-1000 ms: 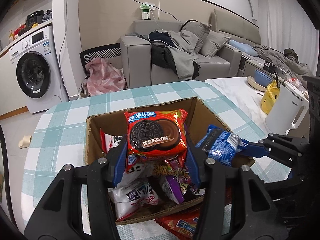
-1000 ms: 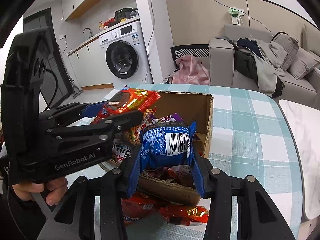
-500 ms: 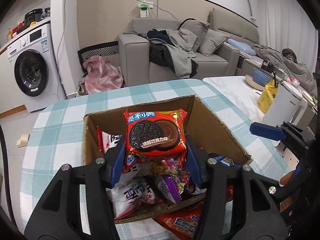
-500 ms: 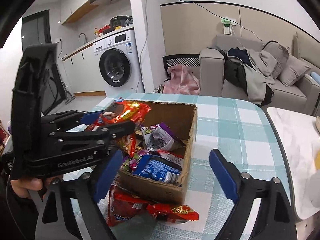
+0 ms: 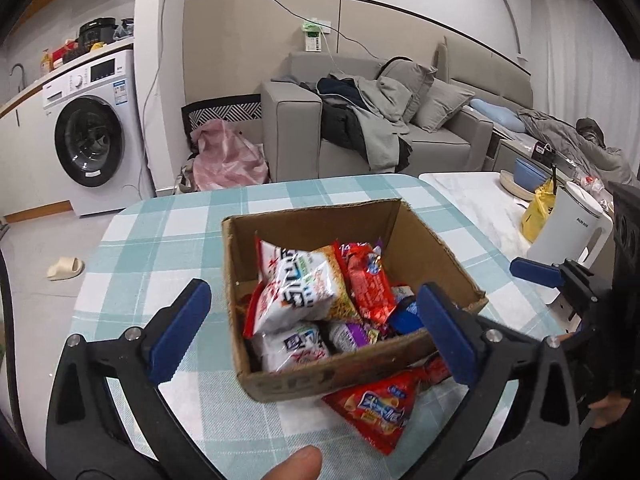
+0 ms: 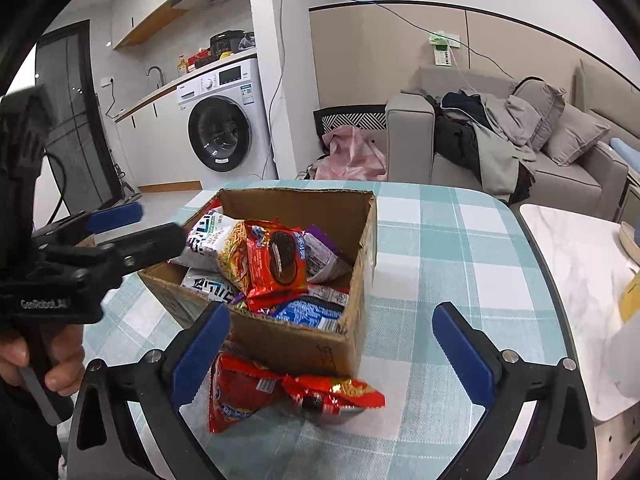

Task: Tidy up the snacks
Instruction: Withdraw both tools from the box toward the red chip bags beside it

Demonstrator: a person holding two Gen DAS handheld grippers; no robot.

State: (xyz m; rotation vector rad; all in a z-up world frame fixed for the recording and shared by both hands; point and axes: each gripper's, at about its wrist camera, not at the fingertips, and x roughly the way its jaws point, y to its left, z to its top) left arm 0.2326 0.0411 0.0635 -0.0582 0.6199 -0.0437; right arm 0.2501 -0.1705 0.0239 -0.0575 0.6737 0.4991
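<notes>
- Both jaws are opening, nothing between them: left gripper (image 5: 314,330), right gripper (image 6: 332,354).
- Cardboard box (image 6: 304,344) sits mid-table; red packets (image 6: 256,390) lie outside at its near wall.
- Next, approach them low and clamp a flat packet edge.

On the side of my left tool (image 6: 116,226), white letters say "GenRobot.AI". In the cardboard box (image 6: 304,346), a red cookie pack (image 6: 276,264) shows an Oreo cookie picture. The other snack packs in the box have writing I cannot read.
</notes>
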